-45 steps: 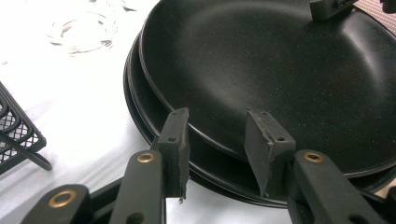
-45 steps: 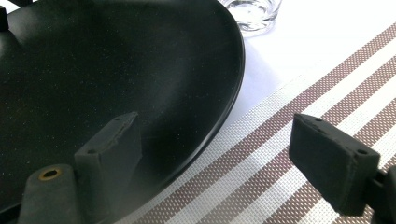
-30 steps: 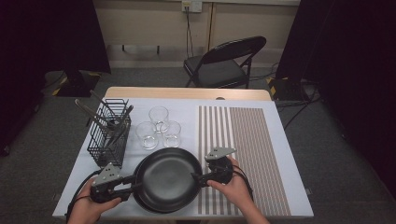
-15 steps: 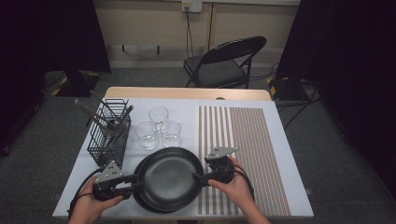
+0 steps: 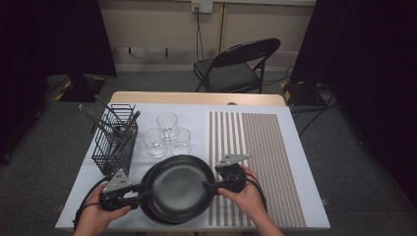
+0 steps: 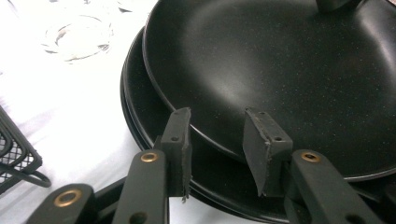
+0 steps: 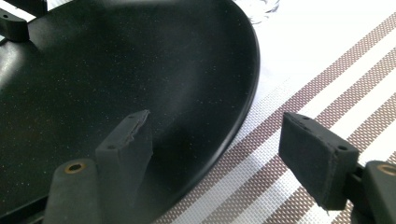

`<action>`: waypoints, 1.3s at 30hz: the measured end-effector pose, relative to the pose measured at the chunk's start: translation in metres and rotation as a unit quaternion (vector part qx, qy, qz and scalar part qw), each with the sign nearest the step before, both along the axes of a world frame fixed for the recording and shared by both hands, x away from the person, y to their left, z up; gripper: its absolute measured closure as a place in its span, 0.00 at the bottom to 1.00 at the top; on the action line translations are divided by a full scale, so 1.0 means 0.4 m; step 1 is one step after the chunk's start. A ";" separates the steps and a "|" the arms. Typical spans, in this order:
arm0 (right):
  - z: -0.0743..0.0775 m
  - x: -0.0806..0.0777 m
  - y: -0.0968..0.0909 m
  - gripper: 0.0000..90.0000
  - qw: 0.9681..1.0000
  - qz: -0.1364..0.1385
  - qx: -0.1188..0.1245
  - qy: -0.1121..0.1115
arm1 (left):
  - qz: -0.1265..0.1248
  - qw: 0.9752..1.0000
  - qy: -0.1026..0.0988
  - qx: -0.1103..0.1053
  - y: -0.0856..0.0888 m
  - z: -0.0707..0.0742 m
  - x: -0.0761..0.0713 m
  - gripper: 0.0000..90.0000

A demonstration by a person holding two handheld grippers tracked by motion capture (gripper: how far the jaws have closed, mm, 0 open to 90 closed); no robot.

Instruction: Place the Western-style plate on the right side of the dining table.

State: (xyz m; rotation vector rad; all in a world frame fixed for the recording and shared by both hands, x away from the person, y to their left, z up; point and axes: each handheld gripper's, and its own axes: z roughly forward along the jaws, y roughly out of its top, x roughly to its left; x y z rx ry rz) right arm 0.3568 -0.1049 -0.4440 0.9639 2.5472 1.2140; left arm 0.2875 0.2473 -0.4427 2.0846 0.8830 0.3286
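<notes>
Top pan (image 5: 178,186) is sitting on the stack at the table's (image 5: 305,206) near edge. Left gripper (image 6: 217,135) fingers are straddling its rim, contact unclear. Right gripper (image 7: 224,149) fingers have just been closing, rim between, not pinching yet.

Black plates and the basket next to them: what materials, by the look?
Black plates: matte black with fine pale speckles and a soft sheen, probably glazed ceramic or melamine; which one is not clear. Basket: thin black wire mesh, likely coated metal, open grid walls.
</notes>
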 end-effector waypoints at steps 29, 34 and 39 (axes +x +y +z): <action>0.002 0.006 0.005 0.30 0.999 -0.017 0.010 0.035 | -0.007 1.000 -0.008 0.001 -0.010 -0.002 -0.001 0.70; 0.002 0.005 0.004 0.31 0.999 -0.019 0.012 0.041 | -0.007 1.000 -0.007 0.002 -0.010 -0.001 0.000 0.70; 0.002 0.003 0.004 0.32 0.999 -0.023 0.013 0.046 | -0.007 1.000 -0.007 0.001 -0.009 -0.002 0.000 0.70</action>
